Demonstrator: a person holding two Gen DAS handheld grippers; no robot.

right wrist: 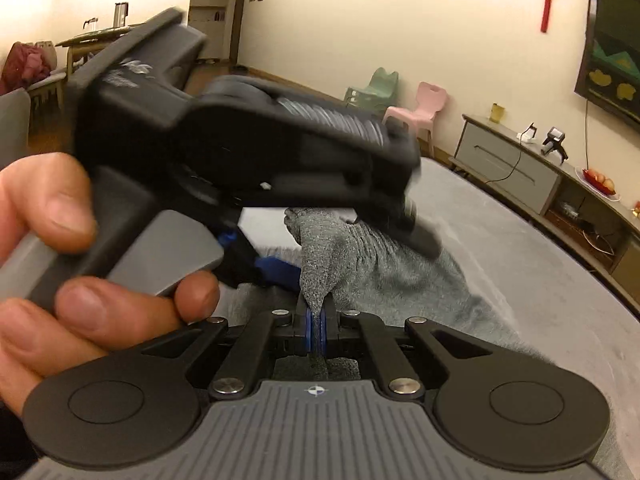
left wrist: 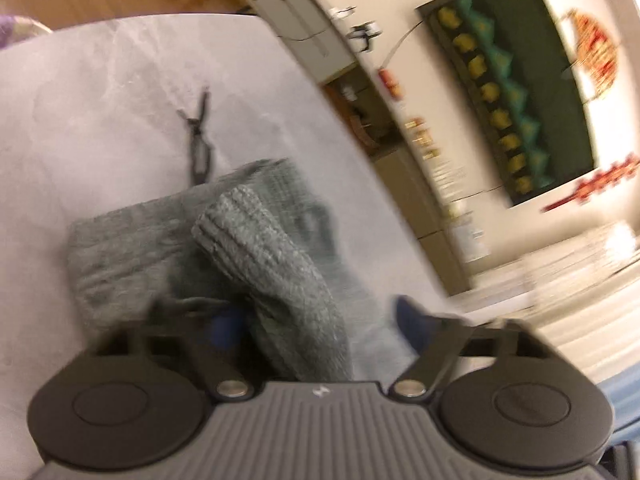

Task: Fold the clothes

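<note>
A grey knit sweater lies bunched on the pale bed cover. Its ribbed sleeve rises toward the left wrist camera. My left gripper has its blue-padded fingers wide apart on either side of that sleeve, and I see no pad pressing it. In the right wrist view a hand holds the left gripper, blurred, just over the sleeve. My right gripper is shut on a pinched fold of the sleeve, and the rest of the sweater spreads out beyond it.
A small black scissor-like object lies on the cover beyond the sweater. A low cabinet and a wall-mounted TV stand to the right of the bed. Pink and green small chairs sit by the far wall.
</note>
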